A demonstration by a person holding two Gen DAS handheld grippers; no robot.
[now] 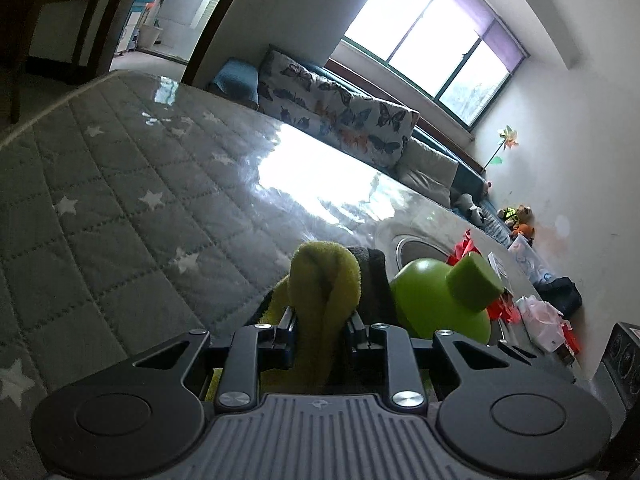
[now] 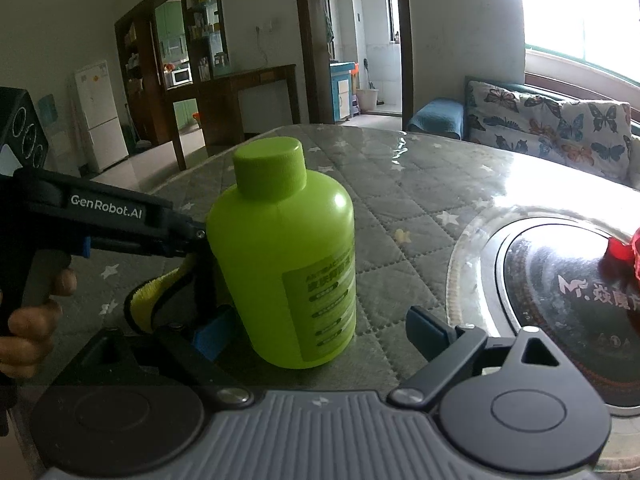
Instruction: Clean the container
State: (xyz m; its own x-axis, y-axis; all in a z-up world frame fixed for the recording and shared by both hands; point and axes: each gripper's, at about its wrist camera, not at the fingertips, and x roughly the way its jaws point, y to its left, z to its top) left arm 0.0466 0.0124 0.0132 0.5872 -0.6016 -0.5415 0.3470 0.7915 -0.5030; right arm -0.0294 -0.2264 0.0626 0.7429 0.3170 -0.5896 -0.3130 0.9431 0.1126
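A lime-green plastic bottle (image 2: 288, 272) with a green cap (image 2: 268, 168) stands upright on the quilted grey table (image 2: 400, 216). My right gripper (image 2: 320, 336) is open, with the bottle's base between its blue-padded fingers (image 2: 428, 332), nearer the left one. My left gripper (image 2: 196, 256), held by a hand (image 2: 28, 320), is shut on a yellow-green cloth (image 2: 156, 296) and presses it against the bottle's left side. In the left wrist view the cloth (image 1: 324, 300) bulges out of my shut left gripper (image 1: 322, 332), and the bottle (image 1: 432, 300) sits just to its right.
A round black cooker plate (image 2: 560, 300) is set into the table on the right, with a red item (image 2: 624, 248) on it. Red and white bags (image 1: 544, 320) lie past the bottle. A dark speaker (image 2: 20, 128) stands at left; a butterfly-print sofa (image 2: 552, 128) lines the far side.
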